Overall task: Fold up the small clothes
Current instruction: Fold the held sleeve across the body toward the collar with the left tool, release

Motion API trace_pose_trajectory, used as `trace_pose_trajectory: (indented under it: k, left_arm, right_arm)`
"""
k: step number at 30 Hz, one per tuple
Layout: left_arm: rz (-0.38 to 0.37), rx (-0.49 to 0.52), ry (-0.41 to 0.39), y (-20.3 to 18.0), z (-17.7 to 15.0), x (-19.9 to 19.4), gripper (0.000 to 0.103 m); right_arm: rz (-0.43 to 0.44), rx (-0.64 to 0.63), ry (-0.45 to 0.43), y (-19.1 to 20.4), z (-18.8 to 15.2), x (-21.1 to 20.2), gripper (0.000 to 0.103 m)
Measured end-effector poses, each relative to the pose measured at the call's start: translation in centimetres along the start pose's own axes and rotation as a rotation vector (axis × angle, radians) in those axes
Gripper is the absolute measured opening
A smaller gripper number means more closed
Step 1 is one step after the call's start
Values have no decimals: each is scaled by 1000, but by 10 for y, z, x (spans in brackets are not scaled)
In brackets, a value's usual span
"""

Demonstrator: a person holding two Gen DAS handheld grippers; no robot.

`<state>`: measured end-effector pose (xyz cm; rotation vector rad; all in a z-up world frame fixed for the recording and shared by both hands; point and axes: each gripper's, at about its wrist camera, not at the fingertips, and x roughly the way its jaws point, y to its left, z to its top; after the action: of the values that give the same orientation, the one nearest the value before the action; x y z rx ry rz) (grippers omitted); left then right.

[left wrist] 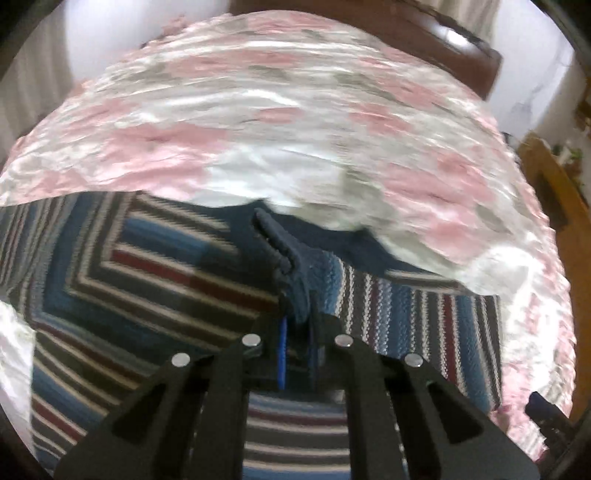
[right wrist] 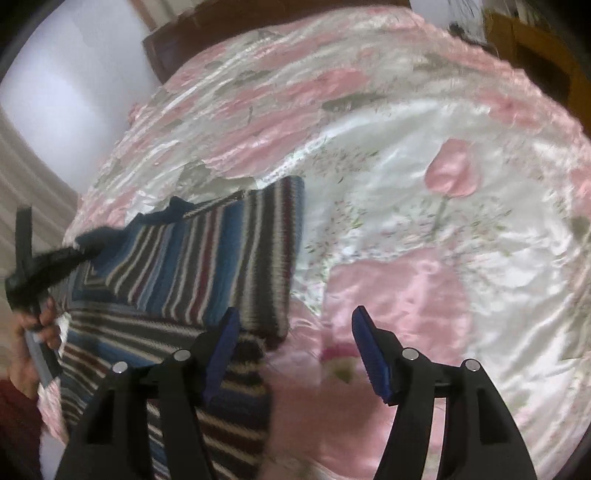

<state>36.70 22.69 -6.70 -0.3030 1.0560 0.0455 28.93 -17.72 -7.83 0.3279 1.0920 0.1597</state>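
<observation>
Nearest in the left wrist view, the left gripper (left wrist: 295,332) is seen with its blue-padded jaws drawn close together, and a dark navy edge of the striped knitted garment (left wrist: 147,280) is pinched and bunched between them. From that pinch a ribbed navy trim runs up and away. The garment (blue, maroon, grey and white stripes) is spread beneath and to both sides of the gripper, one folded panel lying to the right with its stripes running crosswise to the rest.

In the right wrist view, the right gripper (right wrist: 295,350) is held with its jaws spread wide apart, and nothing is gripped between them; its left finger hangs over the garment's near edge, its right finger over bare cloth. A hand (right wrist: 33,332) is seen at the left edge, wrapped round the other tool's handle.

The garment lies on a pink and white floral bedspread (right wrist: 443,221), shiny and creased, by which the bed is covered. Farther off, a dark wooden headboard (left wrist: 424,33) is seen at the bed's far end, and a pale wall (right wrist: 74,74) beyond it.
</observation>
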Motion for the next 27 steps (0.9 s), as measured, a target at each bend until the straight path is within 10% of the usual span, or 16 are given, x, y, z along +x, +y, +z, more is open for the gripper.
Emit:
trace_pose_trajectory:
  k: [6,10,15,27]
  left_arm:
    - [18,-30,55,31,-6,30,8]
    - [41,0,65,34,-16,44,11]
    - [47,37,55,35,-23,48,26]
    - [14,27,24,29,-8,3,42]
  right_arm:
    - [25,104,132,2,14,51,66]
    - [127,143,192,0,15,68,27]
    - [96,108,190,1,12,67,15]
    - [-52,-90,63,40,30,32,25]
